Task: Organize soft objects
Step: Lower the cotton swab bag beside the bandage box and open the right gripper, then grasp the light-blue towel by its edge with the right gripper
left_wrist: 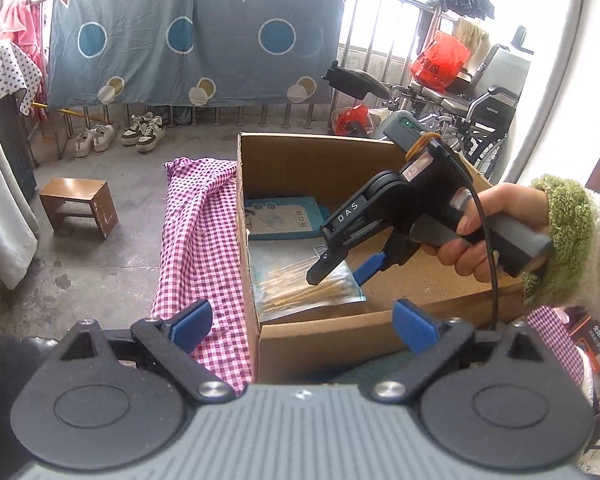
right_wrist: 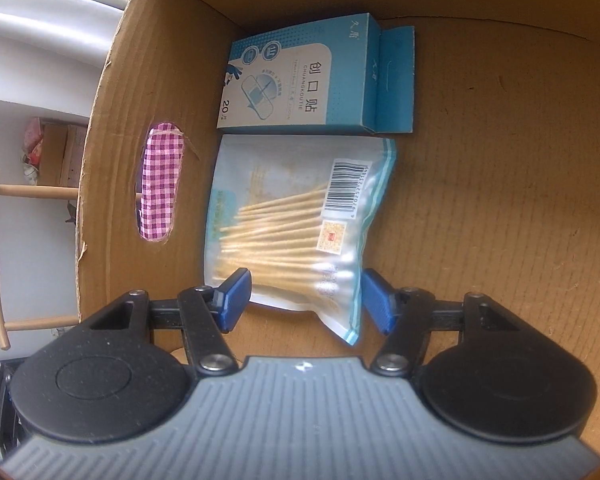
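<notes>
My left gripper [left_wrist: 300, 326] stands wide open with nothing between its blue pads [left_wrist: 190, 322], hovering above the near wall of the cardboard box [left_wrist: 319, 160]. The box sits on the concrete floor [left_wrist: 100, 248], and a pink checked cloth [left_wrist: 204, 248] lies along its outer side at nine o'clock, touching the wall; the same cloth shows through the oval handle cut-out in the right wrist view. My right gripper [right_wrist: 305, 300] points down into the box; its jaws are parted and the pads sit on either side of the lower end of the cotton swab bag [right_wrist: 292, 232] without pressing on it, so I hold nothing. The bag lies flat on the box bottom, barcode uppermost. At twelve o'clock from it, just beside its top edge, lies a blue bandage box [right_wrist: 300, 80], also flat, with its end flap open. In the left wrist view my right hand [left_wrist: 479, 232], in a fleecy green-cuffed sleeve [left_wrist: 567, 240], grips the handle at three o'clock. Beyond the box, at ten o'clock, stand a small wooden stool [left_wrist: 80, 206] and two pairs of shoes [left_wrist: 120, 136]. A blue patterned sheet [left_wrist: 196, 40] hangs on the railing at twelve o'clock, and a wheelchair [left_wrist: 471, 116] stands at two o'clock.
</notes>
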### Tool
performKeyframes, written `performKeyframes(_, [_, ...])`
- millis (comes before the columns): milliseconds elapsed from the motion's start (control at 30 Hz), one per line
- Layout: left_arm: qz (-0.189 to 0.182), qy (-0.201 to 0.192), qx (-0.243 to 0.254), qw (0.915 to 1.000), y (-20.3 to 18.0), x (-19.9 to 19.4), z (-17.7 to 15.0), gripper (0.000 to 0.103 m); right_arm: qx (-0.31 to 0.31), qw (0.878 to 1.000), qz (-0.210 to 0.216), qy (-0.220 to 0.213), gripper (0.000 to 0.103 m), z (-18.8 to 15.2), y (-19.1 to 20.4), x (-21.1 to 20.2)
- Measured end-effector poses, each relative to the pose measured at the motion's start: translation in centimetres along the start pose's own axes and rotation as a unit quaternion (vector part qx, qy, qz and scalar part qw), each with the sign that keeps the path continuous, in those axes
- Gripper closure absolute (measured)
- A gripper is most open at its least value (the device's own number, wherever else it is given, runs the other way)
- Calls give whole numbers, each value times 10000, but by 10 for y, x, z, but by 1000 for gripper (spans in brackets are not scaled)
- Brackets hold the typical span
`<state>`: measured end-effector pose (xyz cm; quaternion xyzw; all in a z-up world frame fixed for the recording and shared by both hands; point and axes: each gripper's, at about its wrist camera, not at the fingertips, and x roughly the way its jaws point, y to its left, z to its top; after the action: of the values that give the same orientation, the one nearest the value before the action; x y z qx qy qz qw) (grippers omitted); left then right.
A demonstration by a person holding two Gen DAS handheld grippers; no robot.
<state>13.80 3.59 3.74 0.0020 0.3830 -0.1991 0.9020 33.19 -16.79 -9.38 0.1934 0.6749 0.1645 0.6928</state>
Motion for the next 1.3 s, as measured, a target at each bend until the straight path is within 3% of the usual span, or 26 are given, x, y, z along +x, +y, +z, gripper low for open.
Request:
performKeyframes(133, [-78,73,-345,9993,13,-1,-13,5,-114,9999,-92,-66,34,1,9,1])
performKeyframes(267, [-21,-46,-544,9985,21,-8,-22,4,-241,9993,-217,-203,33,-5,10,-6])
performKeyframes(467, [-152,-183,-650,9976,20,-26,-34,2,-223,9950,2,-968,33,-29,-3,-60])
performKeyframes(633, [-244,-133,-415,9988,11,-33,-45,2,-143,9824,636,-1750,33,-83,-24,-126])
performKeyframes(800, [-469,176,-167,9986,-2,-29,-57,3,-53,9644,1274,-2317,33,-163,-41,-166])
performKeyframes(900, [-610,352,-80,9975,-10,-23,-66,9,-177,9597,1424,-2416,33,-203,-41,-164])
performKeyframes(1067, [-554,622,-188,9963,-16,-9,-75,30,-318,9626,1347,-2331,39,-242,-31,-124])
performKeyframes(1133, [-527,724,-286,9956,-15,-3,-76,36,-338,9652,1133,-2332,46,-247,-25,-108])
performKeyframes(1233, [-576,892,-507,9931,-8,7,-78,47,-428,9697,675,-2310,48,-244,-17,-86])
performKeyframes(1300, [-595,887,-600,9925,-4,10,-77,49,-508,9724,463,-2228,48,-240,-12,-73])
